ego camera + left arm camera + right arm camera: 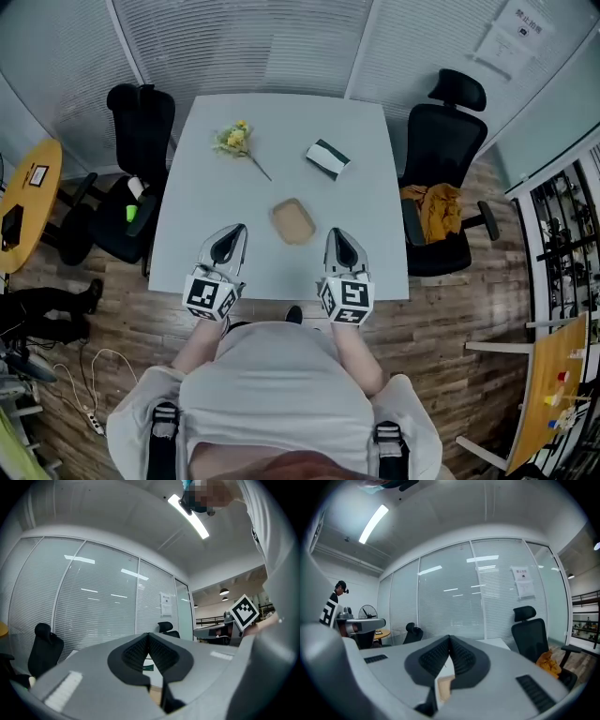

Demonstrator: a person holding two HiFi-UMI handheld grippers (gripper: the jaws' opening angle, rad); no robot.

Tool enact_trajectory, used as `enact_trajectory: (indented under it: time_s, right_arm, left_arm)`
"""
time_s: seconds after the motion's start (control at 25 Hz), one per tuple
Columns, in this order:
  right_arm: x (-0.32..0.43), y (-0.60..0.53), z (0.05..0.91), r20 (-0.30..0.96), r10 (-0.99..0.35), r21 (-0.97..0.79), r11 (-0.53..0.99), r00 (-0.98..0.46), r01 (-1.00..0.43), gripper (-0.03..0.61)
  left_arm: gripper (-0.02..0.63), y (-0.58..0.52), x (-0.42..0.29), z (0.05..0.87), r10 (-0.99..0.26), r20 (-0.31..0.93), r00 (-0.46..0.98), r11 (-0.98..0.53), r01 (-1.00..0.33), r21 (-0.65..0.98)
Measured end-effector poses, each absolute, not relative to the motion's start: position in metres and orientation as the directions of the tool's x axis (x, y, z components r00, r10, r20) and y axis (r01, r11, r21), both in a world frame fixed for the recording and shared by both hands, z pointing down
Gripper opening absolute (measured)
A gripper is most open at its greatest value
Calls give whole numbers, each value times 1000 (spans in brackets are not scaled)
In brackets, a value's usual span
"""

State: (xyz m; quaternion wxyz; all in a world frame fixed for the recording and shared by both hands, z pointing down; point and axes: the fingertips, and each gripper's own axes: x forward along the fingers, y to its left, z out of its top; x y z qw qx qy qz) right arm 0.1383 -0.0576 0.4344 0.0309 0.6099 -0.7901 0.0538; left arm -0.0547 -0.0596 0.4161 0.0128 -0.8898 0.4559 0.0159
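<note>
On the pale grey table (291, 117) lie a small bunch of yellow flowers (234, 141), a green-and-white pack (327, 158) and a tan square dish (293, 221). My left gripper (235, 231) rests near the table's front edge, left of the dish, its jaws shut with nothing between them. My right gripper (336, 233) sits to the right of the dish, also shut and empty. In the left gripper view the left gripper (148, 635) tips meet, and the pack (148, 667) shows below them. The right gripper (450, 637) tips meet too, with the dish (444, 686) below.
A black office chair (141, 127) stands at the table's left and another (442, 141) at its right, with an orange cloth (433, 208) on its seat. A yellow round table (28, 202) is far left. Glass walls with blinds close the back.
</note>
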Motion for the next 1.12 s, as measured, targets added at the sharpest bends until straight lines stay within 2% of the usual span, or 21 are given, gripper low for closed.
enact_trajectory:
  time_s: [0.32, 1.12]
  right_arm:
    - [156, -106, 444, 142, -950, -41, 276, -279, -960, 8]
    - [114, -164, 455, 196, -956, 7, 225, -219, -974, 8]
  left_arm:
    - [9, -103, -37, 420, -824, -21, 567, -567, -824, 5]
    - [9, -166, -68, 451, -768, 39, 640, -637, -769, 55]
